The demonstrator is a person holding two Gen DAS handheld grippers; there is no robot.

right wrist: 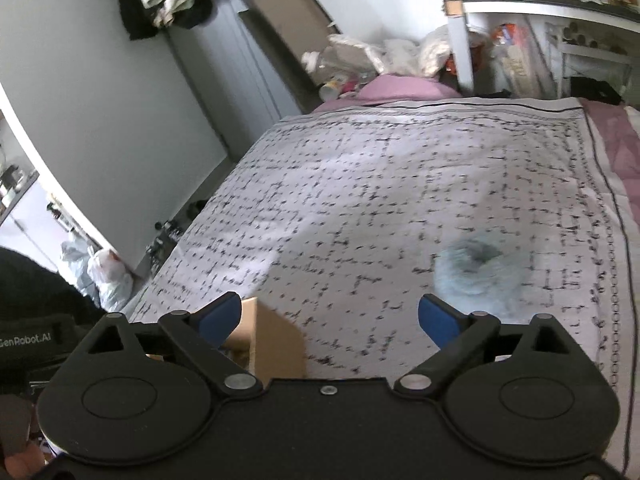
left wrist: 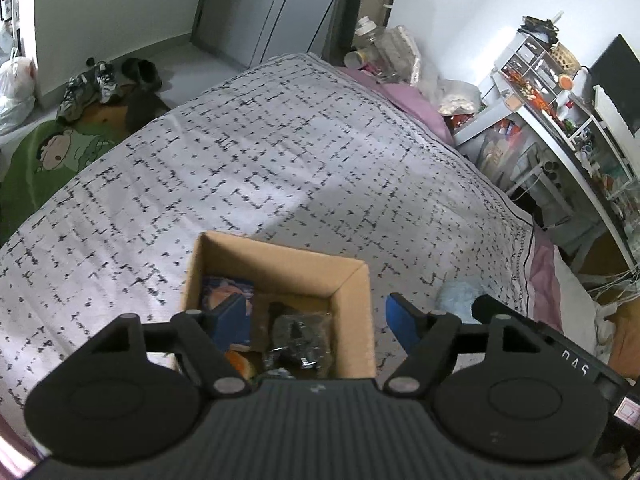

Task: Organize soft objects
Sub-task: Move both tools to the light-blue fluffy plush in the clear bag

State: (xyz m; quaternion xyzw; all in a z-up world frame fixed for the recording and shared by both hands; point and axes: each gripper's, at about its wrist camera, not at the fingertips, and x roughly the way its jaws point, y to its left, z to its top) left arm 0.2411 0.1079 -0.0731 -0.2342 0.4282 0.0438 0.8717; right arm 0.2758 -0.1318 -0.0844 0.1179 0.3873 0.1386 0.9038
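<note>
An open cardboard box point(left wrist: 280, 256) stands on the bed's white, black-dashed cover point(left wrist: 280, 152). Inside lie a blue and orange item point(left wrist: 228, 292) and a black plastic-wrapped item point(left wrist: 300, 336). My left gripper point(left wrist: 316, 318) hovers over the box, open, with nothing pressed between its blue pads. A light blue fluffy object point(left wrist: 460, 296) lies on the cover just right of the box. In the right wrist view the fluffy object point(right wrist: 476, 272) looks blurred, ahead and right of my right gripper point(right wrist: 330, 316). That gripper is open wide and empty, with the box corner point(right wrist: 276, 340) by its left finger.
Shoes point(left wrist: 96, 84) and a green rug point(left wrist: 48, 152) lie on the floor to the left. Cluttered white shelves point(left wrist: 560, 120) stand close on the right. Bags and bottles point(right wrist: 360, 60) are piled at the bed's far end. A pink sheet point(right wrist: 612, 136) edges the cover.
</note>
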